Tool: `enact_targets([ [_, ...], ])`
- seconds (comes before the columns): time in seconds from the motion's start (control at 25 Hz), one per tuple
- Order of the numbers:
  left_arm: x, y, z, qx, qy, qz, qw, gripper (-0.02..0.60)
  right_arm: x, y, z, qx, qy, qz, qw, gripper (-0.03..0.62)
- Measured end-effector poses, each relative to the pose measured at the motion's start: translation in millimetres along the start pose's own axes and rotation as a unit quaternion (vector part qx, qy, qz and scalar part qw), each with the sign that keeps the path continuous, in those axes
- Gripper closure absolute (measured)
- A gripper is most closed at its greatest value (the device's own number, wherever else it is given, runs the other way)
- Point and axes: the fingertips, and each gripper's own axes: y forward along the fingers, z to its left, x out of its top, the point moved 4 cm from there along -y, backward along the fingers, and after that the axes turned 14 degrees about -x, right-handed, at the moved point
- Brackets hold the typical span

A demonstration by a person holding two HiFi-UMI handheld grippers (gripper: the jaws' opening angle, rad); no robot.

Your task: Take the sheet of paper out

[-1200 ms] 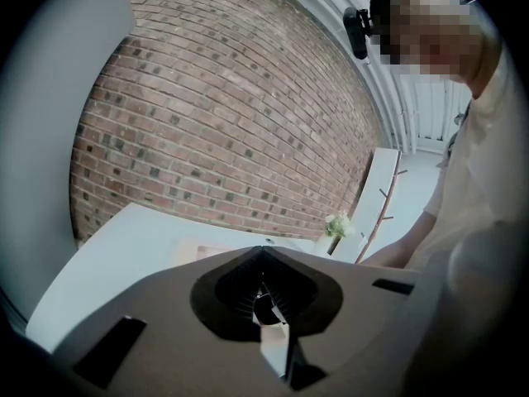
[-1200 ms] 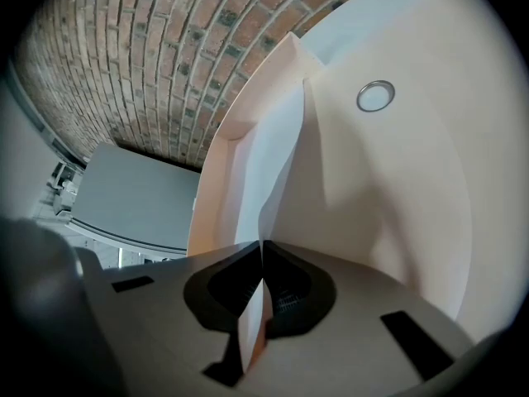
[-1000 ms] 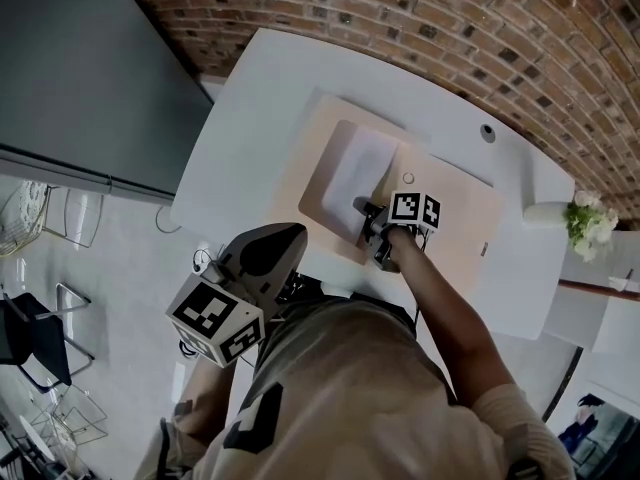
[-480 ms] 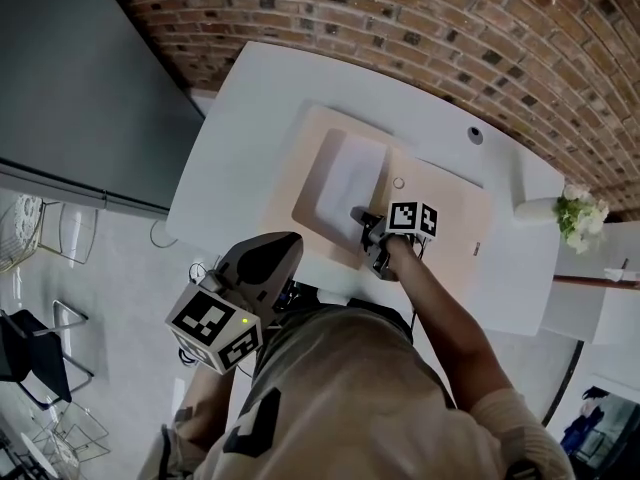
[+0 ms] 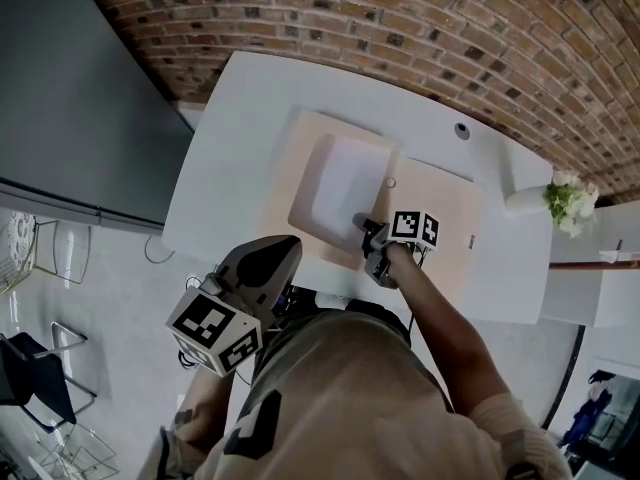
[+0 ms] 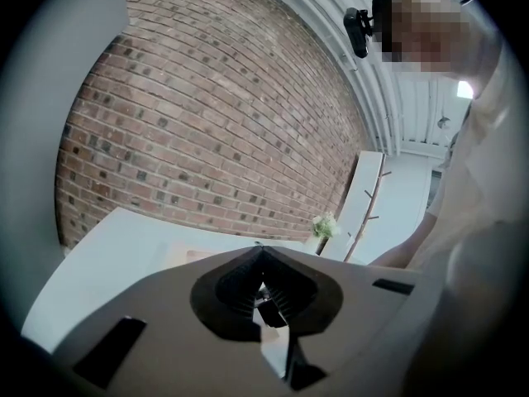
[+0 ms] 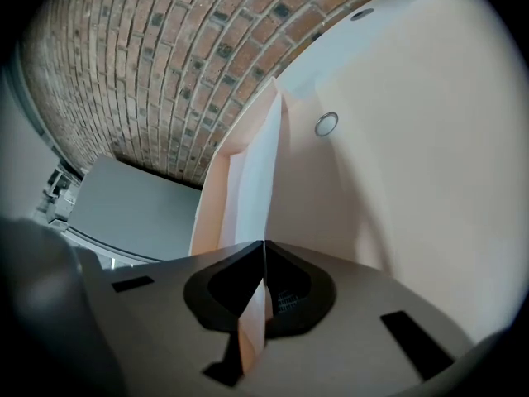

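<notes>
- Head view, placement. The white sheet of paper [image 5: 345, 183] lies in the left half of the open peach card folder [image 5: 440, 208], which rests flat on the white counter [image 5: 240, 128]. Your right tongs [image 5: 365, 233] sit at the sheet's near right corner. This is probably because that corner is closest to you and gives a straight pull toward the folder's open side. Your left tongs [image 5: 290, 245] hang off the counter's near edge, apart from the folder.
- Head view, room. Bare counter shows to the left of the folder and along its near edge. The red brick wall [image 5: 450, 28] closes the far side. A white pot of pale flowers [image 5: 565, 193] stands well apart at the right end.
- Left gripper view. The jaws of your left tongs meet at the tip with nothing between them. They point over the counter toward the wall, so this hand looks free to pin the folder should it slide.
- Right gripper view. The jaws of your right tongs are pressed together on the thin edge of the sheet. The sheet runs edge-on away from them, beside the raised peach lip of the folder. The small metal snap ring [image 7: 326, 123] lies near that lip, on the folder's right half, and could snag the sheet if you draw it that way.
</notes>
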Motion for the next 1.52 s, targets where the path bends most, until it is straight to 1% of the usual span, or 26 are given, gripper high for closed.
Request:
enact_targets([
  [0.56,-1,-3,4,-0.041,0.001,0.01,0.9991,0.568,-4,-16,-8,-0.019,0.012,-0.034,0.999,0.569],
  [0.76,1,0,4,-0.046,0.004,0.009,0.9989,0.568,-4,-22,-11,-0.018,0.017,-0.042,0.999,0.569],
  [1.08,2,7,-3,-0.052,0.01,0.013,0.9985,0.568,-1,-40,-22,-0.022,0.003,-0.05,0.999,0.569],
  [1.52,-1,31,-26,-0.058,0.018,0.026,0.9978,0.568,4,-71,-45,-0.011,0.002,-0.06,0.998,0.569],
])
